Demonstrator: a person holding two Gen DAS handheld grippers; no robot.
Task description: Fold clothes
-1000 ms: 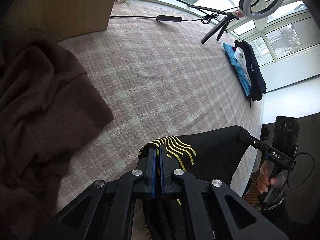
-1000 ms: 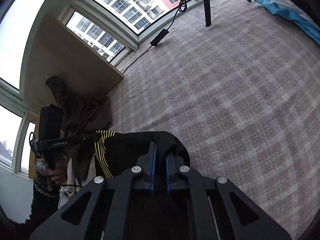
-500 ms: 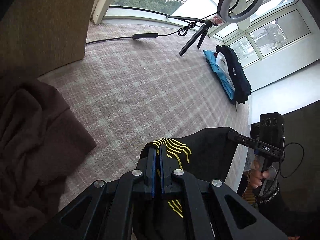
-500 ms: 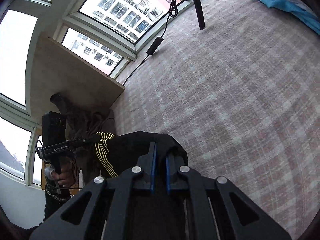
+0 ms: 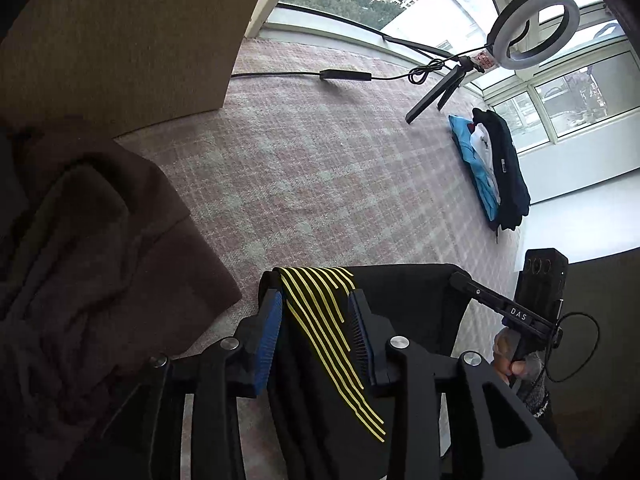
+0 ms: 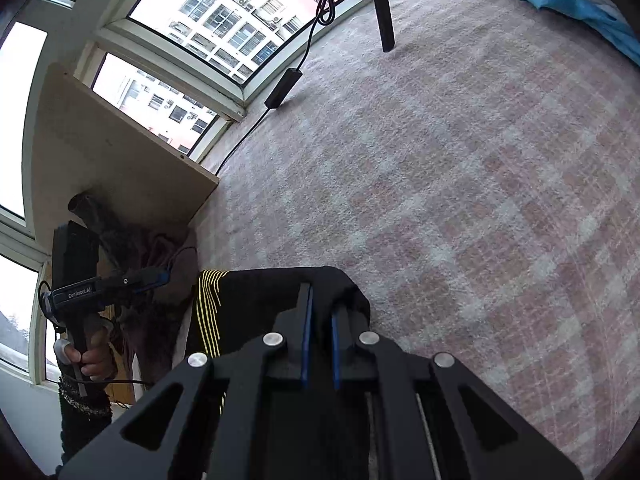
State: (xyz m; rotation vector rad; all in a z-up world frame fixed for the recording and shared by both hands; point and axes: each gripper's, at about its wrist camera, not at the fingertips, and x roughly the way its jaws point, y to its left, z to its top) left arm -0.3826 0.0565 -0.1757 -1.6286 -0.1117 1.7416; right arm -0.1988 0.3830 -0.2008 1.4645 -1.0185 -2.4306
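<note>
A black garment with thin yellow stripes (image 5: 320, 320) hangs stretched between my two grippers above the plaid bed cover (image 5: 320, 168). My left gripper (image 5: 314, 304) now stands open, its blue pads apart, with the striped edge lying loose between them. My right gripper (image 6: 320, 300) is shut on the garment's other black corner (image 6: 280, 292). The right gripper also shows in the left wrist view (image 5: 460, 280), and the left gripper shows in the right wrist view (image 6: 160, 276).
A brown crumpled garment (image 5: 80, 260) lies at the left. A stack of folded blue, white and dark clothes (image 5: 492, 168) lies at the far right edge. A ring light on a tripod (image 5: 532, 24) and a cable (image 5: 344, 76) stand near the windows. A wooden board (image 6: 112, 152) leans at the left.
My left gripper has opened and let go of the striped edge. Both grippers have tilted up, showing more window and bed. The right gripper stays shut on the garment.
</note>
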